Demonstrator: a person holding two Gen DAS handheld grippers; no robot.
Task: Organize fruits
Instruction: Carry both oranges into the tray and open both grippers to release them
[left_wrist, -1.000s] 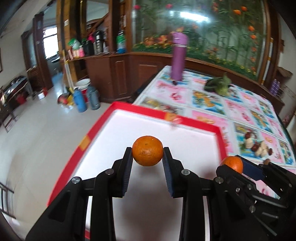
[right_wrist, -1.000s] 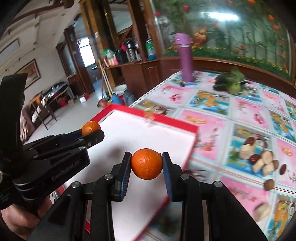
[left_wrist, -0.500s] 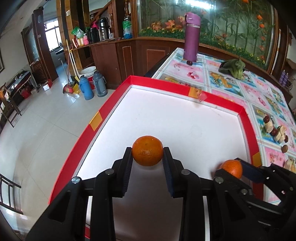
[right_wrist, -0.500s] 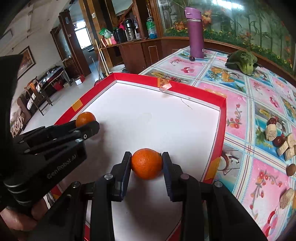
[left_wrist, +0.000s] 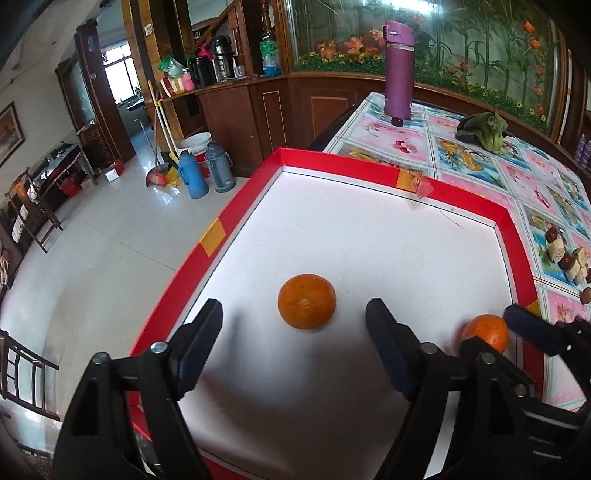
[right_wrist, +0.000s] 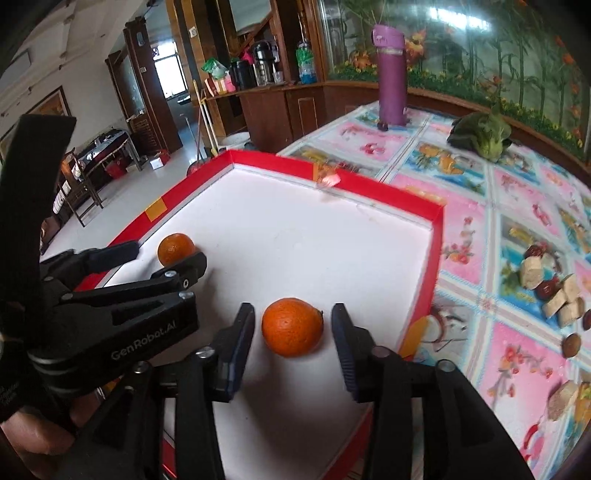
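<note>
While both grippers hang low over the red-rimmed tray (left_wrist: 376, 173), each has its jaws spread apart with an orange sitting free between them on the white floor of the tray. The left gripper (left_wrist: 293, 332) is opened wide, and its orange (left_wrist: 306, 301) lies straight ahead, centred in the gap and a little beyond the fingertips, touching neither pad. The right gripper (right_wrist: 293, 325) is opened less, so its orange (right_wrist: 291, 326) sits right between the pads with only thin gaps on each side.

The relation that matters, I judge, is that each fruit lies dead on its own gripper's axis, so a straight pull back clears it, while any sideways drift would knock it; the right orange, being closer to its pads, is the more at risk. Each gripper is nearer its own fruit, the left orange toward the tray's left rim, the right one near the right rim.

Both oranges are round, with no real long axis, bright and dimpled. The right one shows a small stem nub at its upper right. Round fruit on a smooth tray may roll.

The tray rests on a desk (right_wrist: 498, 192) covered in a flowered cloth.
</note>
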